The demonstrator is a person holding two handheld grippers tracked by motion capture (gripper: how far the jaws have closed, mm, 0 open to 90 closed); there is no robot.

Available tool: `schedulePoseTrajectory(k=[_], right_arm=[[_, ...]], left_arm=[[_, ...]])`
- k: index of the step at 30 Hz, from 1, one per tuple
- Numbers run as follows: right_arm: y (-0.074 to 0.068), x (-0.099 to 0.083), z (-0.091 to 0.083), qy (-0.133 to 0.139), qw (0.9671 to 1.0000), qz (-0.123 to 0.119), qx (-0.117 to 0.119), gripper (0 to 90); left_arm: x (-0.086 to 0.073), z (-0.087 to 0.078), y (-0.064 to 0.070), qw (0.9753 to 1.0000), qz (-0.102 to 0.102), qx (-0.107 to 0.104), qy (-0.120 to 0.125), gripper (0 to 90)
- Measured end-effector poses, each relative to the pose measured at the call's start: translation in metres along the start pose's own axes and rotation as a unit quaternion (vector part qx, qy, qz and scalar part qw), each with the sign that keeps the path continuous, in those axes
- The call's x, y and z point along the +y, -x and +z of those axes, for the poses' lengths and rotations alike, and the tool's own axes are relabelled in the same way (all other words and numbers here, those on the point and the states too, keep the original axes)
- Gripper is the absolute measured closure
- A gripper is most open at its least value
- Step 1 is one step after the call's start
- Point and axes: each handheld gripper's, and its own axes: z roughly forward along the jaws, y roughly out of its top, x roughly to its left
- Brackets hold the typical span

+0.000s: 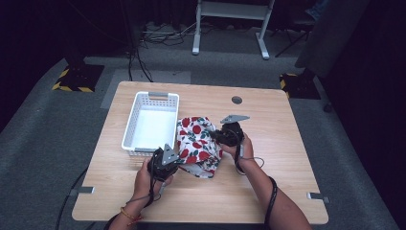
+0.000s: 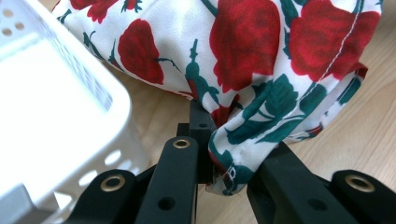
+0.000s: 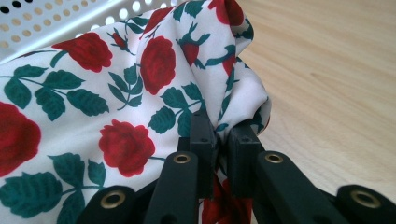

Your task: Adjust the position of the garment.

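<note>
A white cloth printed with red roses and green leaves (image 1: 197, 143) lies bunched on the wooden table, just right of a white perforated basket (image 1: 150, 123). My left gripper (image 1: 173, 162) is at the cloth's near left corner, shut on a hemmed edge of the cloth (image 2: 233, 154), with the basket (image 2: 56, 107) beside it. My right gripper (image 1: 221, 136) is at the cloth's right side, its jaws shut on a fold of the cloth (image 3: 140, 102). The basket's wall (image 3: 51, 18) shows behind the cloth.
The table (image 1: 277, 139) has a round grommet hole (image 1: 237, 100) near its far edge. Bare wood lies to the right and along the near edge. Beyond the table are grey carpet, cables and a white stand's legs (image 1: 230, 28).
</note>
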Motion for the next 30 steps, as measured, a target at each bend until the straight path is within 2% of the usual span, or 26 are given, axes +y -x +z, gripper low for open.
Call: schedulePoseTrajectory(k=[6,15,30], right_arm=[[0.002,0.005,-0.011,0.011,0.9999,0.001,-0.006,83.7],[0.001,0.02,-0.019,0.025,0.9996,-0.007,-0.011,83.7],[-0.02,0.055,-0.02,0.036,0.9983,-0.045,-0.008,83.7]], left_arm=[[0.011,-0.003,0.003,0.9999,0.007,0.008,0.011,83.8],[0.022,-0.007,-0.004,0.9995,0.006,0.018,0.025,83.8],[0.028,-0.032,-0.021,0.9969,-0.015,0.046,0.062,83.8]])
